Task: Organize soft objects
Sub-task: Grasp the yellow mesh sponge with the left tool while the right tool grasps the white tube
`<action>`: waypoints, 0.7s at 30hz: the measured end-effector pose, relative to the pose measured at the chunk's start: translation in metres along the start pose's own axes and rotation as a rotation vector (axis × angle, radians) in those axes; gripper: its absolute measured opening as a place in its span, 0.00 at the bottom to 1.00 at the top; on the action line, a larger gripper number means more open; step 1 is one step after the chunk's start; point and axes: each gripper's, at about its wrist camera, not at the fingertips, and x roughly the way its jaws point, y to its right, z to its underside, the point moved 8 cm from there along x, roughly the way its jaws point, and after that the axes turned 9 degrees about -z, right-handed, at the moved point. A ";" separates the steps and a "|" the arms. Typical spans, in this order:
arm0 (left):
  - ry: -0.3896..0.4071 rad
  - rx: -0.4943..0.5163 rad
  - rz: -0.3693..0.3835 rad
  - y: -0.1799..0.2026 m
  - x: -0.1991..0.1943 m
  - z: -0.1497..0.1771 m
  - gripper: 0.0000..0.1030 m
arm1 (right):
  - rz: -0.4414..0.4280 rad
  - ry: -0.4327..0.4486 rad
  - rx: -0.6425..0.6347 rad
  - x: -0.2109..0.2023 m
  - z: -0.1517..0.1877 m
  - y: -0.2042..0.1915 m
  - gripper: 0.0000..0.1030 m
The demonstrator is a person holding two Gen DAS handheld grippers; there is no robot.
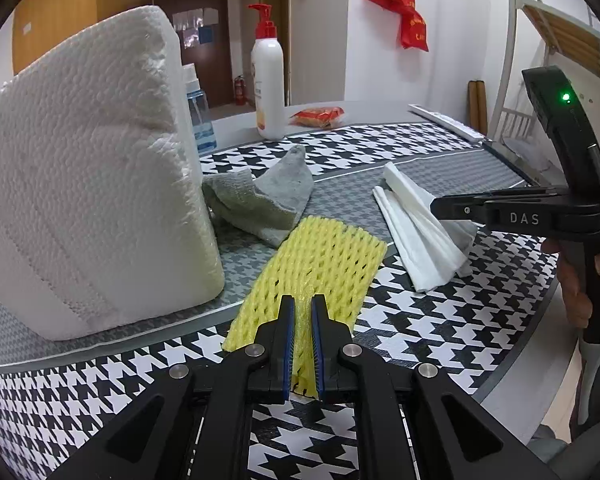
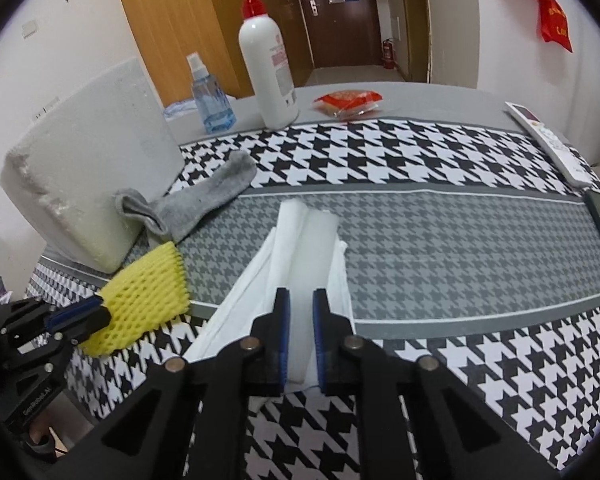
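Left gripper [image 1: 302,312] clamped on the near end of the yellow foam fruit net [image 1: 318,264]; net pinched between the blue pads, rest of it lying flat on the table [image 1: 440,336], running away from the jaws toward the grey sock [image 1: 268,196]; far end of the net sits just beside the sock, can't tell if they touch. Right gripper [image 2: 301,304] closed on the folded white tissue [image 2: 300,248]; from the left wrist view its fingers come in from the right and pinch the tissue's right edge, a hand [image 1: 580,280] on the handle below; tissue fanned out on the cloth, near end on the bold houndstooth, far end on the grey band. Net and tissue lie near each other, net to the left, not touching. Big pack of white paper towels [image 1: 92,168] stands on the left side of the table, tilted, just beside the sock; sock is crumpled against its lower corner. Further back, past the patterned cloth: blue spray bottle [image 2: 209,100], white pump bottle with red top [image 2: 270,72], red snack packet [image 2: 348,102], all on bare grey table surface. White remote control [image 2: 548,140] at the far right edge. Red plastic bag [image 1: 400,4] hanging on the back wall.
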 end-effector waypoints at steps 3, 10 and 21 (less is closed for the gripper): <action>0.000 0.001 0.000 0.000 0.000 0.000 0.09 | 0.012 -0.009 -0.012 0.002 -0.001 0.000 0.15; 0.015 0.002 0.014 0.000 -0.003 0.001 0.09 | 0.049 -0.021 -0.028 0.001 -0.002 -0.001 0.40; 0.011 -0.010 0.022 -0.004 -0.002 0.003 0.09 | 0.062 -0.043 -0.056 0.018 -0.004 -0.006 0.21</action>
